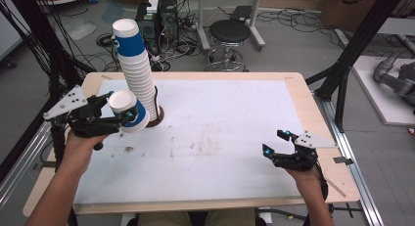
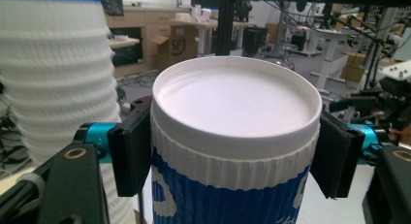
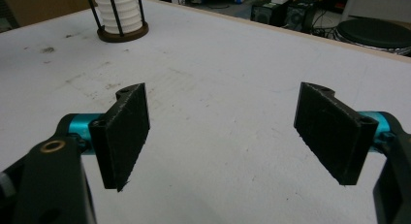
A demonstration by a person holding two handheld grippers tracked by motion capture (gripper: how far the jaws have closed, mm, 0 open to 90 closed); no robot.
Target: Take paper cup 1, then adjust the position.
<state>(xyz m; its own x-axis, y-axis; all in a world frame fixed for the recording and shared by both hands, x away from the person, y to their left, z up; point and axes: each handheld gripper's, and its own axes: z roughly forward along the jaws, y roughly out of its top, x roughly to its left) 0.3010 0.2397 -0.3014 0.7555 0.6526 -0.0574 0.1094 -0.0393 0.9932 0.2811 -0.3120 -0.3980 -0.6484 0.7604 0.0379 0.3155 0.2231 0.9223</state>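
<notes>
My left tongs (image 1: 128, 116) are clamped on a single blue-and-white paper cup (image 1: 128, 111), both pads pressing its ribbed sides just under the white rim, as the left gripper view shows. The cup is held in the air, tipped sideways, just beside the tall leaning stack of cups (image 1: 137, 72) that stands in a dark round holder (image 1: 157, 119) at the far left of the desk (image 1: 220, 118). So I judge one cup is already free of the stack — what is left is to bring it somewhere and set it down, and nothing on the desk marks where.

My right tongs (image 1: 276, 141) rest low over the near right of the desk, jaws wide apart with nothing between them — ready, I would guess, to take the cup or steady it.

The white top is bare apart from a few smudges. The leaning stack is the one thing close enough to be knocked. A stool (image 1: 229, 33) and cables lie on the floor beyond, well out of the way.
</notes>
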